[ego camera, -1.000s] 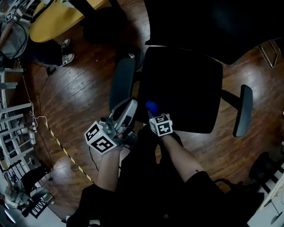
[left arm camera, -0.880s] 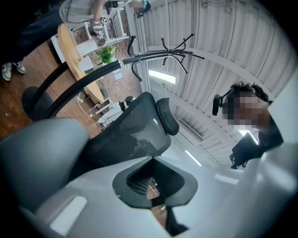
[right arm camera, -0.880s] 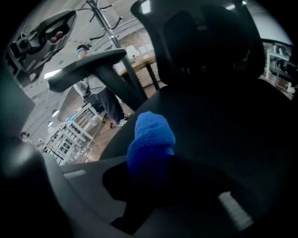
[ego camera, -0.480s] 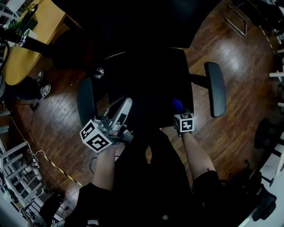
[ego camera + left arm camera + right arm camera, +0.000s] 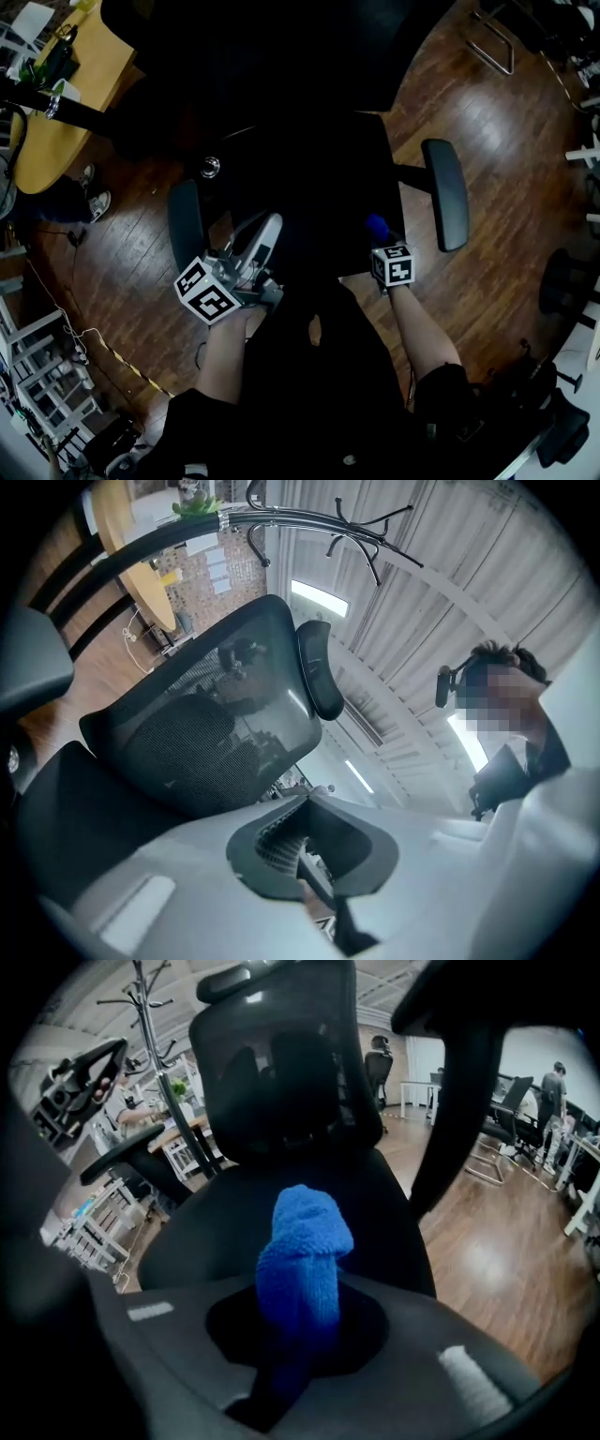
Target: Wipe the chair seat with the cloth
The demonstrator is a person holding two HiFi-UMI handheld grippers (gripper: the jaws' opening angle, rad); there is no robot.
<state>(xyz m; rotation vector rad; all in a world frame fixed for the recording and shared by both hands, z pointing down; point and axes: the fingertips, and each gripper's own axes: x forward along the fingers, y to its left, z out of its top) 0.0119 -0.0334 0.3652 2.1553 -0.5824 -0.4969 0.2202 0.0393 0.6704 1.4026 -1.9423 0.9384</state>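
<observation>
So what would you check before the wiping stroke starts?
1. Cloth gripped: ok. The right hand-held gripper is shut on the blue cloth.
2. Cloth touching the chair seat: cannot tell; it sits at the seat's front edge.
3. Seat free of objects: ok, nothing lies on it in the right gripper view.
4. Left hand-held gripper empty: ok, jaws together on nothing.
5. Right armrest apart from the cloth: ok.
</observation>
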